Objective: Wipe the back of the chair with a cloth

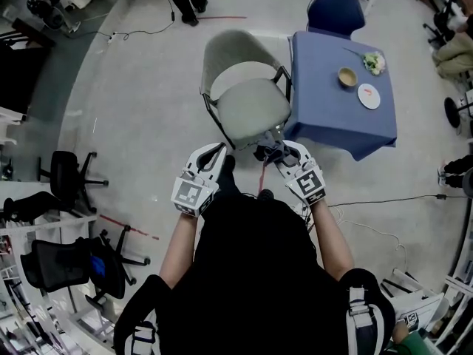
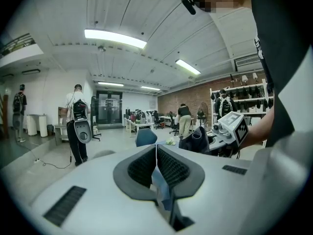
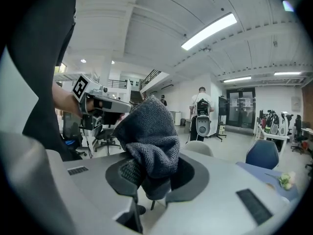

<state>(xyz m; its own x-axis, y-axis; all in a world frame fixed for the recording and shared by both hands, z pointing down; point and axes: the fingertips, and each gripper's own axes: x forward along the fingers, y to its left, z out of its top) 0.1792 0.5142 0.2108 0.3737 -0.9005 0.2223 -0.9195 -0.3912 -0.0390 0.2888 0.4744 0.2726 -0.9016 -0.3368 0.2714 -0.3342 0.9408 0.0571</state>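
Just short of the chair (image 1: 250, 102), I have the right tool (image 3: 155, 177) clamped on the gray cloth (image 3: 149, 136); left tool (image 2: 156, 166) closed.

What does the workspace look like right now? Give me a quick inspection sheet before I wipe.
Surface: pale grey floor, nothing seen spilled.
Job's things: grey-green shell chair, backrest on the far side, cloth not on it; dark grey towelling cloth.
Clutter: blue-covered table beside the chair, carrying a bowl, white plate and flowers.
Grippers: left gripper jaws together, empty; right gripper clamped on the cloth.
Cables: black cable beyond the chair; another cable at right.
Surroundings: black office chairs at left; standing person far off.
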